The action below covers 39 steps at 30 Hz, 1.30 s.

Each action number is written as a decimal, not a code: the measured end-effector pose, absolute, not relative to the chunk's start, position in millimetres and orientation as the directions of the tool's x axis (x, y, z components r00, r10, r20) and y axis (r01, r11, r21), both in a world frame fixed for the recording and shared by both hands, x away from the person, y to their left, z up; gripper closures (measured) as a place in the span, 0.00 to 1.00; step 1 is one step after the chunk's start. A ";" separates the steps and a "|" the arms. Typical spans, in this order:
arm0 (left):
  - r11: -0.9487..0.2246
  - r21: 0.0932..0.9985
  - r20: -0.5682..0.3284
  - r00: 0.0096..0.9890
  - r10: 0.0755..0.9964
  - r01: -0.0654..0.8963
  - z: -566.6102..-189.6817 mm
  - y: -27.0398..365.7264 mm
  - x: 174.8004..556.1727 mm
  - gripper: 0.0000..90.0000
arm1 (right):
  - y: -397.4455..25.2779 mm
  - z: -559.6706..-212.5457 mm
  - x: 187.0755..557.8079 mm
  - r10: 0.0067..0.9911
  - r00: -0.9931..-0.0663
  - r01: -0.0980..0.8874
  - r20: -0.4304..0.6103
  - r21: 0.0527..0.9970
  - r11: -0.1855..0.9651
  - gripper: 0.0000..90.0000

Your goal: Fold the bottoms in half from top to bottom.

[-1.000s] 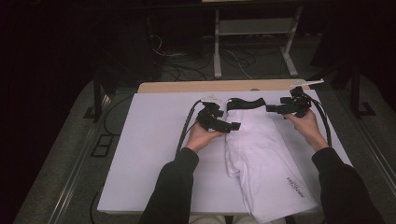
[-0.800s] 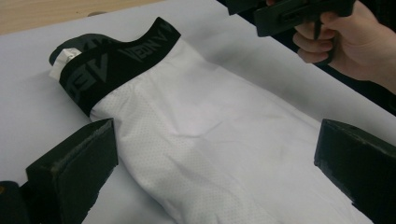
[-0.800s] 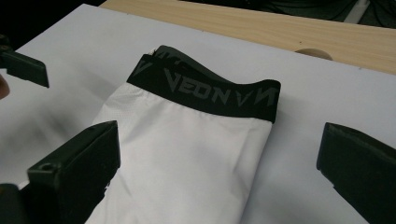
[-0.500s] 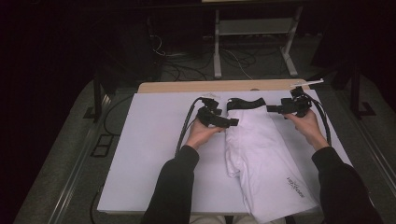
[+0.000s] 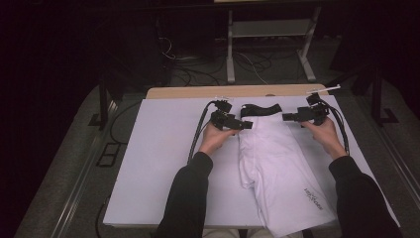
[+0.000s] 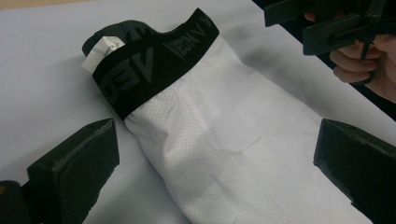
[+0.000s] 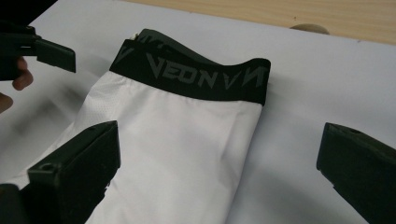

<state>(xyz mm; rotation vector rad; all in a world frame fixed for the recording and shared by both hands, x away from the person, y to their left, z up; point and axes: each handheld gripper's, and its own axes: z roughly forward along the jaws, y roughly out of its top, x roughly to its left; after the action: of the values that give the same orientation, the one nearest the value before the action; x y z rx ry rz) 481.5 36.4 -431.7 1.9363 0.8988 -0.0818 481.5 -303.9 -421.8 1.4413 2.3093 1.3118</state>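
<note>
White shorts [image 5: 277, 163] with a black lettered waistband [image 5: 261, 109] lie folded lengthwise on the white table cover [image 5: 158, 163], waistband at the far end. My left gripper [image 5: 246, 124] hovers at the garment's left edge just below the waistband, jaws wide open and empty. My right gripper [image 5: 286, 117] hovers at the right edge near the waistband, also open and empty. In the left gripper view the waistband [image 6: 154, 60] and a white label [image 6: 100, 51] lie ahead of the jaws. The right gripper view looks across the waistband [image 7: 196, 74] and white fabric [image 7: 173, 149].
The wooden table edge [image 5: 237, 91] shows beyond the white cover. A metal stand [image 5: 267, 44] and cables [image 5: 188, 69] sit on the dark floor behind. Black cables [image 5: 198, 134] trail from both grippers. The shorts' leg end [image 5: 307, 208] reaches the table's near edge.
Both grippers have held nearly still at the waistband's sides. The shorts lie as before.
</note>
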 end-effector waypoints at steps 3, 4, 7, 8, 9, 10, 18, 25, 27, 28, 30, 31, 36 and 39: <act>-0.258 0.735 -0.419 0.719 0.555 0.627 -434.7 36.4 486.0 0.00 | -304.5 -423.9 482.8 0.782 -0.532 0.686 0.324 0.707 0.174 0.00; -0.254 0.732 -0.423 0.715 0.557 0.632 -435.3 36.3 487.2 0.00 | -305.1 -424.8 483.3 0.781 -0.529 0.692 0.331 0.701 0.173 0.00; -0.257 0.724 -0.431 0.711 0.555 0.640 -436.4 36.2 491.1 0.00 | -307.0 -427.8 484.8 0.785 -0.519 0.706 0.340 0.688 0.169 0.00; -0.255 0.723 -0.436 0.710 0.554 0.643 -436.9 36.3 492.3 0.00 | -307.7 -428.7 485.2 0.786 -0.514 0.713 0.343 0.681 0.168 0.01; -0.252 0.722 -0.437 0.707 0.556 0.644 -437.2 36.5 493.2 0.01 | -308.5 -429.8 485.7 0.785 -0.513 0.716 0.347 0.678 0.168 0.02; -0.251 0.720 -0.439 0.705 0.557 0.647 -437.8 36.5 494.0 0.03 | -309.1 -430.7 486.2 0.787 -0.509 0.720 0.349 0.673 0.167 0.03; -0.240 0.703 -0.462 0.687 0.561 0.669 -446.1 35.8 498.5 0.07 | -311.8 -434.2 490.7 0.779 -0.503 0.747 0.376 0.643 0.172 0.14; -0.231 0.692 -0.486 0.678 0.551 0.684 -451.2 36.0 500.2 0.14 | -311.5 -439.0 492.9 0.769 -0.493 0.778 0.407 0.602 0.180 0.20; -0.237 0.691 -0.486 0.681 0.547 0.683 -452.1 35.8 500.5 0.15 | -311.3 -441.0 493.3 0.762 -0.497 0.782 0.415 0.595 0.185 0.23; -0.237 0.689 -0.486 0.680 0.549 0.684 -452.6 35.7 500.6 0.15 | -311.1 -441.9 493.5 0.760 -0.497 0.783 0.419 0.593 0.186 0.24; -0.238 0.686 -0.487 0.677 0.551 0.688 -453.5 35.2 500.7 0.17 | -310.4 -443.6 494.3 0.757 -0.497 0.787 0.424 0.587 0.188 0.29; -0.242 0.685 -0.486 0.678 0.551 0.687 -454.0 35.3 500.8 0.17 | -309.9 -444.5 494.7 0.758 -0.496 0.789 0.424 0.584 0.190 0.30; -0.240 0.681 -0.492 0.675 0.550 0.691 -455.9 35.1 501.4 0.23 | -306.1 -448.1 496.2 0.763 -0.485 0.802 0.428 0.566 0.192 0.43; -0.242 0.680 -0.489 0.674 0.554 0.692 -456.6 35.2 501.9 0.28 | -304.0 -449.4 497.7 0.768 -0.476 0.808 0.429 0.557 0.190 0.47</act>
<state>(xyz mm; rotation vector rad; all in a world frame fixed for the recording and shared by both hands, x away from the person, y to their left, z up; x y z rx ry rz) 501.9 35.2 -456.6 1.9218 0.9729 -0.1797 497.7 -304.0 -449.4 1.6337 2.4639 1.2116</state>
